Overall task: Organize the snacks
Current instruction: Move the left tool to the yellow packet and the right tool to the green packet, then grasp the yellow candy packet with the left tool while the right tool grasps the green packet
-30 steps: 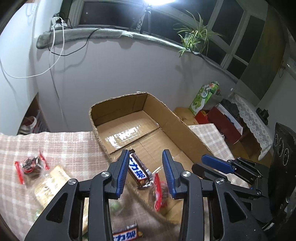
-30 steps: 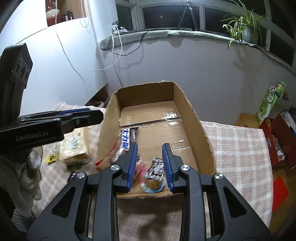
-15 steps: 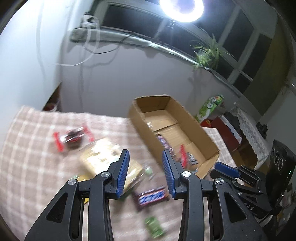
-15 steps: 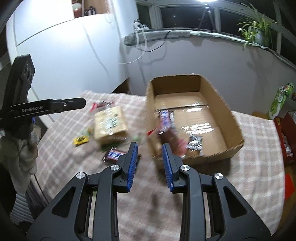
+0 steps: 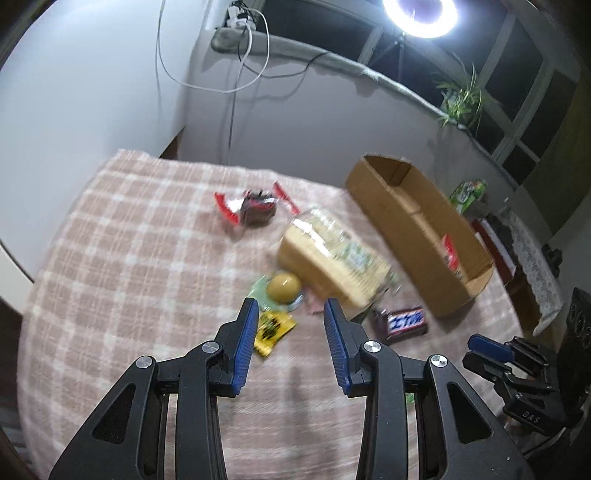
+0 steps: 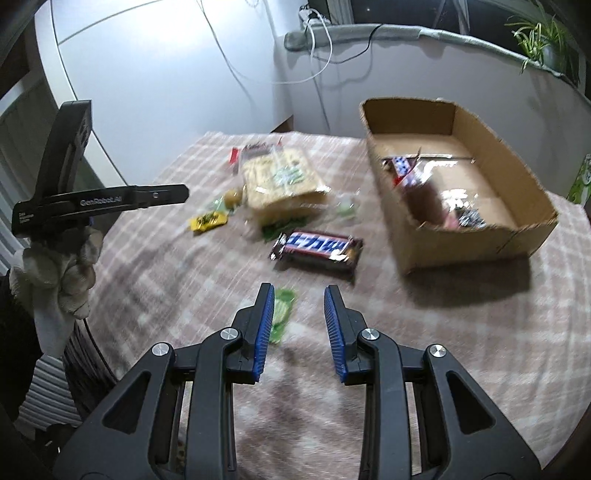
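Note:
A cardboard box (image 6: 476, 243) (image 5: 413, 236) sits at the right of the checked tablecloth with several snacks inside. Left of it lie a chocolate bar (image 6: 317, 245) (image 5: 402, 321), a large bread packet (image 6: 282, 184) (image 5: 332, 262), a round yellow snack (image 5: 283, 288), a small yellow packet (image 6: 207, 222) (image 5: 271, 330), a red-ended wrapped snack (image 5: 255, 208) and a green packet (image 6: 281, 314). My left gripper (image 5: 290, 338) is open and empty, just short of the yellow snack. My right gripper (image 6: 298, 321) is open and empty, just short of the chocolate bar.
The table (image 5: 129, 258) has a rounded edge at the left and near side. A white wall and a window sill with cables (image 6: 332, 33) stand behind it. A plant (image 5: 461, 99) is on the sill. Boxes and a green carton (image 5: 467, 194) are beyond the table at right.
Both grippers have pulled back from the box and risen, so the whole table shows. Both are empty and stay open. The snacks stay in the box.

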`<state>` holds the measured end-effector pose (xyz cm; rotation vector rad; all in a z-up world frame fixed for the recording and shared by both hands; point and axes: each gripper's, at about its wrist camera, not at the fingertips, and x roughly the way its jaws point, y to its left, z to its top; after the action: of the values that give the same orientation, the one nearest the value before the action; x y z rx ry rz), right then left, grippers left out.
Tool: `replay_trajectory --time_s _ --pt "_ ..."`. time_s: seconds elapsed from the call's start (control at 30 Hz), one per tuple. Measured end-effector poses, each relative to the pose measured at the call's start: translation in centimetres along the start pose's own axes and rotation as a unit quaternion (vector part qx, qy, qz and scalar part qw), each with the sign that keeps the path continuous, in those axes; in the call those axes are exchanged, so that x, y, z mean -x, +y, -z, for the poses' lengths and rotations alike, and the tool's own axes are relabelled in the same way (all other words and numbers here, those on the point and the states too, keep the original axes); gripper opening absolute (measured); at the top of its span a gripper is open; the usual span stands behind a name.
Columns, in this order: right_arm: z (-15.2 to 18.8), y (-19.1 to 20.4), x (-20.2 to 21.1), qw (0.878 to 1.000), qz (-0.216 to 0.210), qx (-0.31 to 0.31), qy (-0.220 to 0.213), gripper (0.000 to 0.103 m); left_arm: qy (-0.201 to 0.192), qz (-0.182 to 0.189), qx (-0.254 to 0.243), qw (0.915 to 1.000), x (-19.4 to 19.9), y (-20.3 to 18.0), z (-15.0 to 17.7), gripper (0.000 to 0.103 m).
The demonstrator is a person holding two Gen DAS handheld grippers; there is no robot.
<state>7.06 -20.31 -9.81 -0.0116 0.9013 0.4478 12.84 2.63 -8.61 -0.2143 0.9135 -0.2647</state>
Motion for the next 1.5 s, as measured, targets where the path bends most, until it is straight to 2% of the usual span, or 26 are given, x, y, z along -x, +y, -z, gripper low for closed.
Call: replay_trajectory --time_s 0.27,0.63,1.23,1.3,1.4,1.5 --pt "1.1 1.3 -2.0 1.000 -0.003 0.006 0.025 0.029 0.040 -0.029 -0.060 0.9970 -2.8 -0.3 1.8 0.035" --pt "1.1 2.1 -4.0 0.999 -0.012 0.006 0.043 0.029 0.057 -0.052 -0.111 0.9908 -4.9 -0.5 1.9 0.035" --pt "1.1 3.1 -5.6 0.998 0.002 0.033 0.061 0.029 0.058 -0.049 -0.132 0.9884 -6.3 -1.4 1.6 0.035" --pt "1.0 3.1 -5.7 0.998 0.004 0.033 0.062 0.024 0.057 -0.046 -0.129 0.9889 -6.3 -1.5 1.7 0.030" --pt "1.0 3.2 -5.6 0.997 0.007 0.034 0.062 0.024 0.057 -0.042 -0.130 0.9891 -6.1 -1.6 1.9 0.023" --pt "1.0 3.3 -5.7 0.998 0.007 0.033 0.062 0.023 0.054 -0.042 -0.134 0.9886 -6.0 -1.8 2.2 0.023"
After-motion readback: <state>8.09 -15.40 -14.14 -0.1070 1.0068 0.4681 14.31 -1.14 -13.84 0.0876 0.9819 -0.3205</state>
